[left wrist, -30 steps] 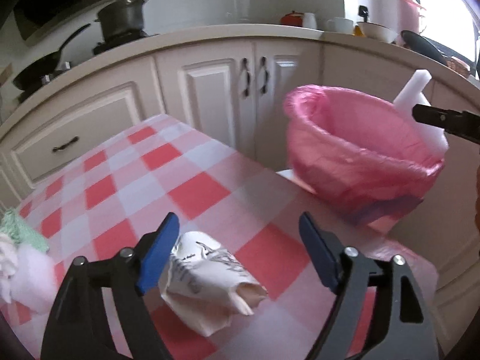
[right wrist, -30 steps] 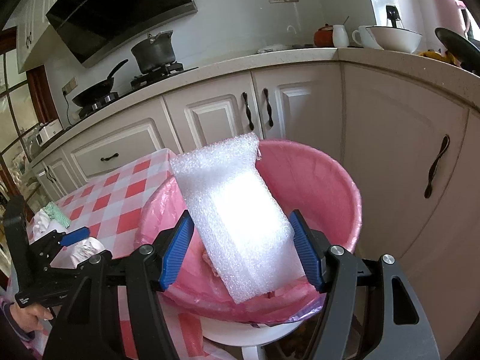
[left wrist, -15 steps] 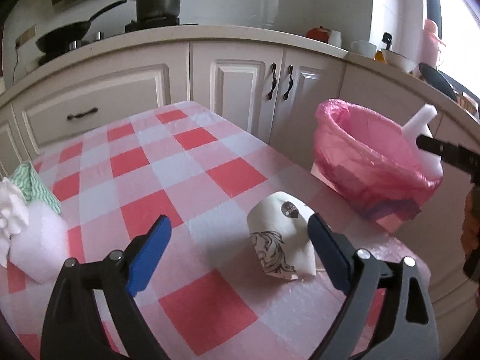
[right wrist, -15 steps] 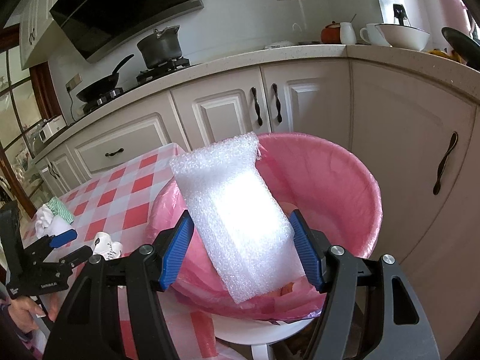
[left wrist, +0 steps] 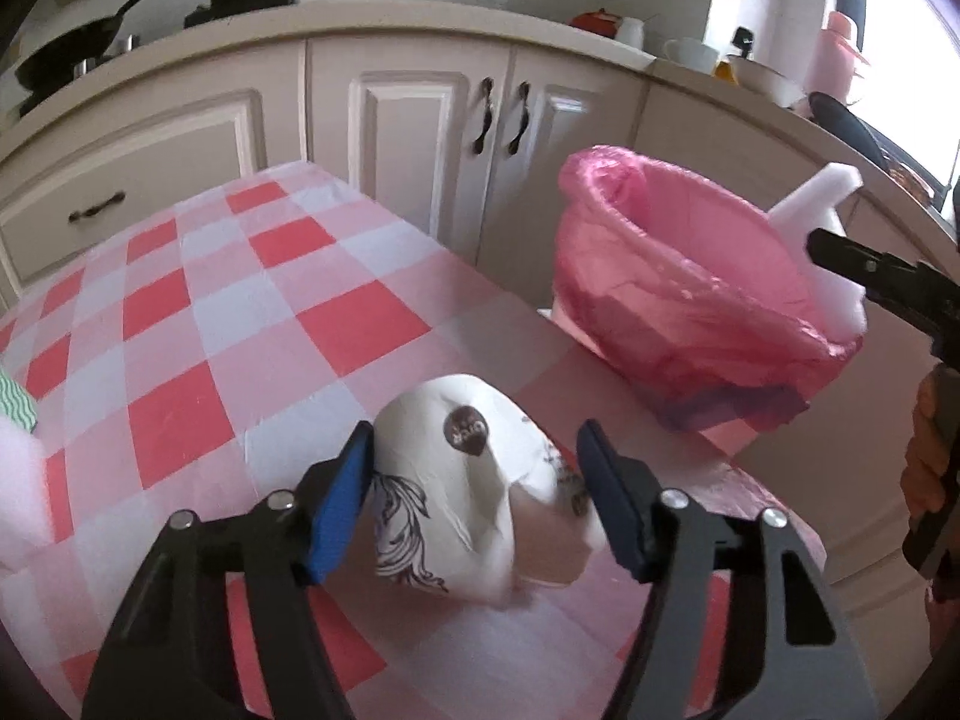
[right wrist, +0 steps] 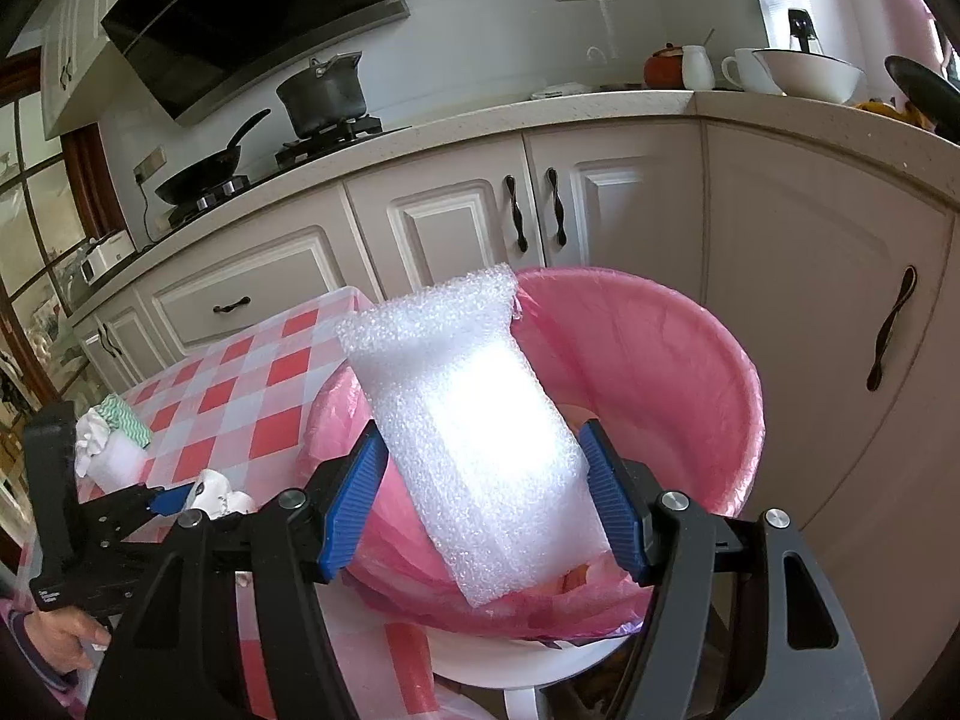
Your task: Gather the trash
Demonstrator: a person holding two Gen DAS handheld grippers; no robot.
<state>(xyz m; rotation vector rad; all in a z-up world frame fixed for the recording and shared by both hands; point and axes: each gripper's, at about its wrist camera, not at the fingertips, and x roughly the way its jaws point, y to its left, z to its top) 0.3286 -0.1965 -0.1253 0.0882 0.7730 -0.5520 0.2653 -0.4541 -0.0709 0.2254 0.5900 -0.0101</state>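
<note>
Since the earlier frames the left gripper (left wrist: 474,501) has swung back over the crumpled paper cup (left wrist: 462,480), and its jaws have just been closing, so the cup that lay ahead of them half a second ago now sits between the two blue pads. Its left pad is at the cup's side, perhaps touching; the right pad stands just clear of the torn rim, so the jaws are roughly half open and not yet clamped. That cup lies on its side on the red-and-white checked worktop (left wrist: 198,324), near the edge. Beyond the jaws and off to their right stands the pink-lined bin (left wrist: 678,300). The right gripper (right wrist: 480,495) has not shifted: its jaws are about half open and pressed on both sides of a sheet of white bubble wrap (right wrist: 474,420), which rises tilted between them, over the mouth of the bin (right wrist: 660,360).
</note>
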